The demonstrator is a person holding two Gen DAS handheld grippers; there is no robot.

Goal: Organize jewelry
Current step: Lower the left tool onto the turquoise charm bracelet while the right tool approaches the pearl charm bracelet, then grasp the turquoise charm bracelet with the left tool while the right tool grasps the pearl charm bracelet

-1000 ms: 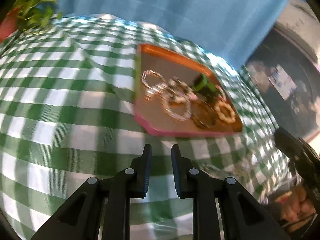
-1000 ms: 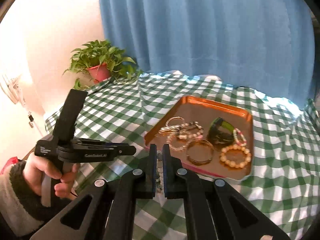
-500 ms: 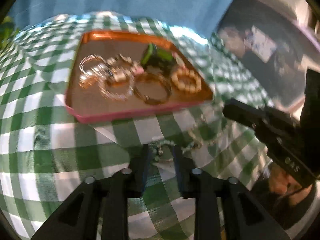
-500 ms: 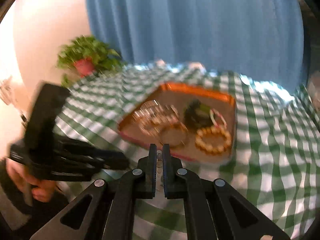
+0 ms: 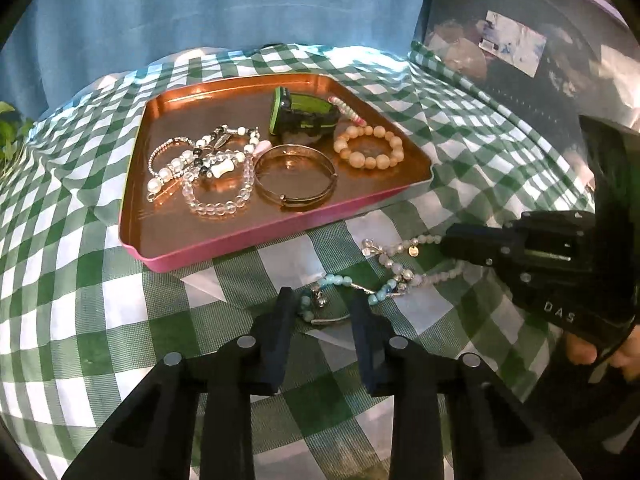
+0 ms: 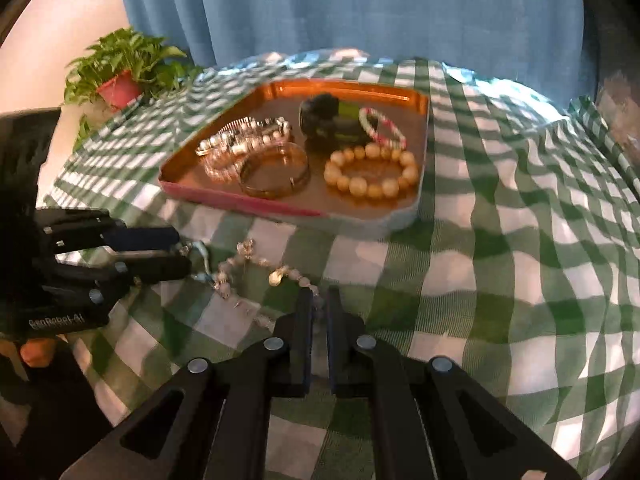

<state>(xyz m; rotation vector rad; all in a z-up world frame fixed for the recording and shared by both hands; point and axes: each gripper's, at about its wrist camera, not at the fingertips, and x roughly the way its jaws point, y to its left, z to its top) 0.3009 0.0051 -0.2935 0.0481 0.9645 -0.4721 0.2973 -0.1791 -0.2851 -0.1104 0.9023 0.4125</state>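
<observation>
Jewelry is being tidied, and the step in hand looks like picking up the last pieces that lie on the cloth. The left gripper is partly open, and its jaws have just been closing a little. The blue bead bracelet with small silver charms lies between its two black fingers, but I cannot tell if the pads press on it yet. Just to the right of it lies the pale pink bead bracelet with a little gold disc, tangled with the blue one. The right gripper is almost fully closed, and it seems to pinch the near end of that pale pink strand. Ahead of both grippers sits the shiny copper tray with a pink rim on the green and white checked cloth. In the tray lie a gold bangle, a ring of big cream beads, a clear bead bracelet and a green and black watch. Next, I think each gripper needs a firm hold, then a gentle lift so the two strands come apart. Then they must go forward into a bare spot in the tray.
</observation>
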